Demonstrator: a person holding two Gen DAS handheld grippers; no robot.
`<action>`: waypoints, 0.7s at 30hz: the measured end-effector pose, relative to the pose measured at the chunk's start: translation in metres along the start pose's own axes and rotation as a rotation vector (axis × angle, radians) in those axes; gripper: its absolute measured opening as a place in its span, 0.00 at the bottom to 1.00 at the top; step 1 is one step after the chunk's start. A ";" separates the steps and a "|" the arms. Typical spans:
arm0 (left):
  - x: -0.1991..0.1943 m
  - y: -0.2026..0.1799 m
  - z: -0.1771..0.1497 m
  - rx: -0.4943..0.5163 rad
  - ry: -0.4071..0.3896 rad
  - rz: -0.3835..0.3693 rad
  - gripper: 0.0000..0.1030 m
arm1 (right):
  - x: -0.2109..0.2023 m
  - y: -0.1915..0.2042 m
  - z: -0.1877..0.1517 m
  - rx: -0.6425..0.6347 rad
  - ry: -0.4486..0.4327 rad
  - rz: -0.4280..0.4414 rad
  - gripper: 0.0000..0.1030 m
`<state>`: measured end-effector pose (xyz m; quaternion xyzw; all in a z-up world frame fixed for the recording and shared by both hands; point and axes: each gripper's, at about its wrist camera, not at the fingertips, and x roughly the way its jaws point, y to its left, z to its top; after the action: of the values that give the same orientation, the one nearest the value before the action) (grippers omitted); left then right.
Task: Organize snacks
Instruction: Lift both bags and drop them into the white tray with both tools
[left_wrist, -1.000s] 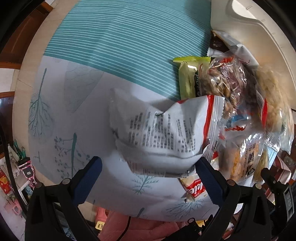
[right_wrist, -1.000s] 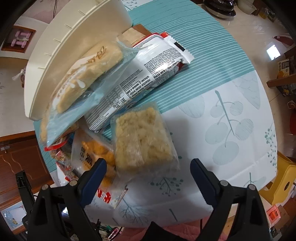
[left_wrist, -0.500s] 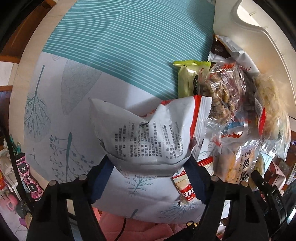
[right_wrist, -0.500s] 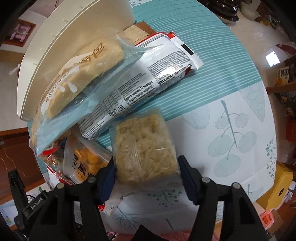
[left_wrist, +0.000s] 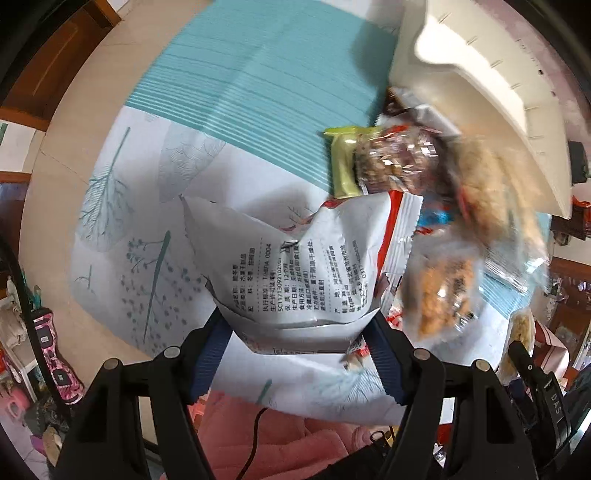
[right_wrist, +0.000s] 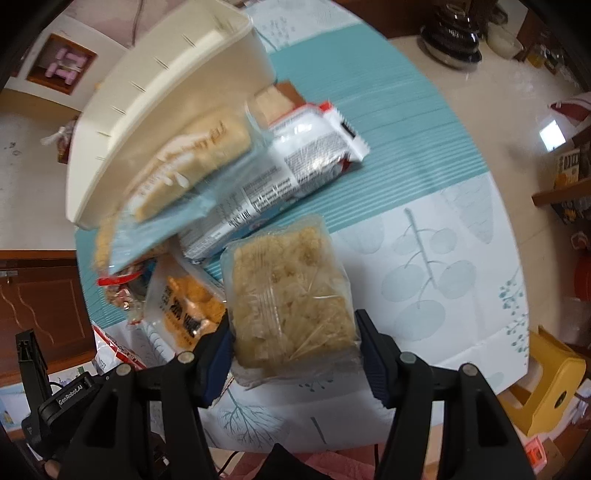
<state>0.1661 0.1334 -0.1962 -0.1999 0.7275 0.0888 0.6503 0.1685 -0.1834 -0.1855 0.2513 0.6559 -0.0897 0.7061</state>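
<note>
My left gripper (left_wrist: 299, 328) is shut on a white snack bag with black print and a red edge (left_wrist: 295, 266), held just above the tablecloth. My right gripper (right_wrist: 293, 343) is shut on a clear pack of pale crumbly rice cake (right_wrist: 291, 295), lifted off the table. The snack pile lies between them: a green bar (left_wrist: 343, 162), a clear bag of brown snacks (left_wrist: 399, 158), an orange-snack pack (right_wrist: 184, 314), a long white wrapper (right_wrist: 280, 184) and a blue-backed biscuit bag (right_wrist: 188, 173). A cream plastic bin (right_wrist: 159, 96) stands behind the pile; it also shows in the left wrist view (left_wrist: 480, 74).
The round table carries a teal striped and white leaf-print cloth (right_wrist: 424, 240). A yellow stool (right_wrist: 554, 384) stands on the floor at the right. Dark pots (right_wrist: 450, 40) sit on the floor beyond the table. Wooden cabinets (right_wrist: 40, 295) are at the left.
Both grippers went from open to shut: the left closed on the white bag, the right on the rice cake pack. Both packs are now lifted and the views have shifted.
</note>
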 end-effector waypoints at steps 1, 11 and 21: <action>-0.008 0.005 -0.001 0.006 -0.010 -0.008 0.68 | -0.005 0.000 -0.001 -0.005 -0.012 0.003 0.60; -0.103 -0.021 -0.010 0.099 -0.167 -0.067 0.69 | -0.080 0.000 -0.003 -0.096 -0.228 0.036 0.60; -0.180 -0.081 0.018 0.238 -0.359 -0.117 0.69 | -0.129 0.031 0.033 -0.163 -0.440 0.093 0.60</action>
<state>0.2285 0.0987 -0.0112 -0.1446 0.5926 -0.0017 0.7924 0.1957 -0.1981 -0.0525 0.1980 0.4789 -0.0564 0.8534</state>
